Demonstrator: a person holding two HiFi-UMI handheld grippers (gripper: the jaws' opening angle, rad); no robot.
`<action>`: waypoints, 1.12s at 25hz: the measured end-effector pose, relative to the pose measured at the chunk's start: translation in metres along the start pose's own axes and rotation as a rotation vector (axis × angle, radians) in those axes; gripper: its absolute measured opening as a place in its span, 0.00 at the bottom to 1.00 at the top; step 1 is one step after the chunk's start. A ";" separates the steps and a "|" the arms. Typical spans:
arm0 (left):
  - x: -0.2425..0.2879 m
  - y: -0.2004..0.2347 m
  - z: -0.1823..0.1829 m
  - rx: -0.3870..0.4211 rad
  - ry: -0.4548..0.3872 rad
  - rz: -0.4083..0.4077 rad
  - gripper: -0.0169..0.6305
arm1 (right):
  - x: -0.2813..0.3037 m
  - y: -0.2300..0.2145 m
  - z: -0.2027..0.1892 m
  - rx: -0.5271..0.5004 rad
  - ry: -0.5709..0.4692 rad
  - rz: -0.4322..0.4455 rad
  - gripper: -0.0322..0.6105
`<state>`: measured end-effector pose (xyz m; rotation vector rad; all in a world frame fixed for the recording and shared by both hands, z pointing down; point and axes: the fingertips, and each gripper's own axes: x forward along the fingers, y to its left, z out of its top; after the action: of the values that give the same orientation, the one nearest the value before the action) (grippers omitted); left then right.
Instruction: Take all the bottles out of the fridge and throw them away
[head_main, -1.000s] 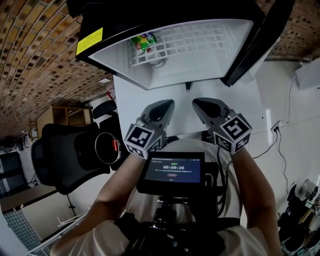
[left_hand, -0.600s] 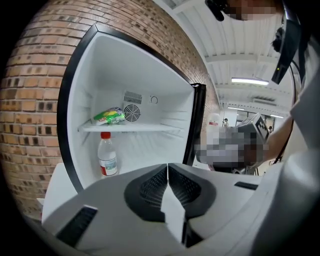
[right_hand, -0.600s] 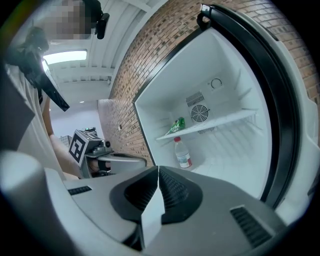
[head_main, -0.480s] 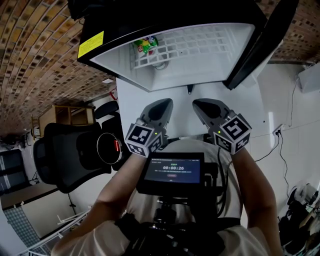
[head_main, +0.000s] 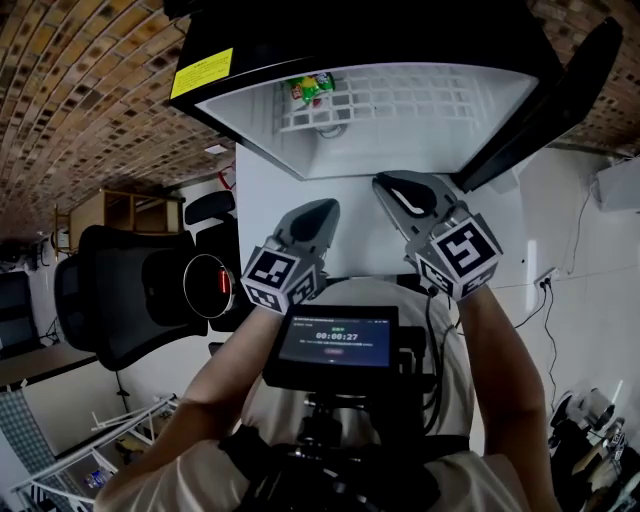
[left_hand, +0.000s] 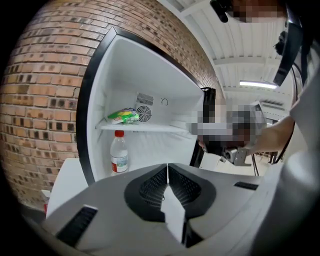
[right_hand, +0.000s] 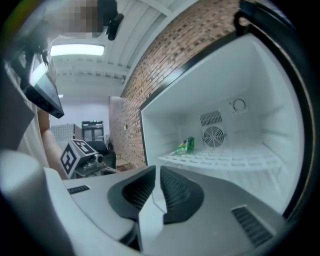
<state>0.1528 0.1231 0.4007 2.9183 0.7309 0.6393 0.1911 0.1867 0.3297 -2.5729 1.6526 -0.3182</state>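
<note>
In the head view the fridge (head_main: 250, 140) stood open ahead of us. A green packet (head_main: 312, 88) lay at the left end of its wire shelf (head_main: 420, 100). Both our forearms reached forward with the grippers side by side. The left gripper (head_main: 318, 215) hung short of the opening, and the right gripper (head_main: 395, 190) was closer to the fridge's front edge. In the left gripper view the jaws were pressed together with nothing between them. The one bottle (left_hand: 119, 152) we could find, clear with a red cap, stood upright under the shelf by the fridge's left wall, well apart from either gripper. Its foot was hidden behind the gripper body. In the right gripper view the jaws had just been opening and stood parted by a slim gap, empty. Only the packet and the shelf showed beyond them, and no bottle. We judged the reach was barely begun. To do it well, one gripper's jaws should open wide before entering. It should then go in low under the shelf, keep level, and square up to the bottle's body below the cap. The jaws should close only once the bottle sits between the pads, so that it does not tip against the wall.
</note>
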 end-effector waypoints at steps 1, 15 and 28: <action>-0.001 0.001 0.000 -0.003 -0.002 0.005 0.05 | 0.007 -0.002 0.009 -0.056 0.018 0.001 0.19; -0.071 0.042 -0.027 -0.106 -0.048 0.178 0.05 | 0.143 -0.081 0.046 -0.257 0.337 -0.075 0.42; -0.124 0.071 -0.053 -0.180 -0.050 0.290 0.05 | 0.169 -0.085 0.026 -0.286 0.427 -0.116 0.14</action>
<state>0.0632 0.0007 0.4132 2.8806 0.2304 0.6149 0.3398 0.0678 0.3416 -2.9830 1.7878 -0.7346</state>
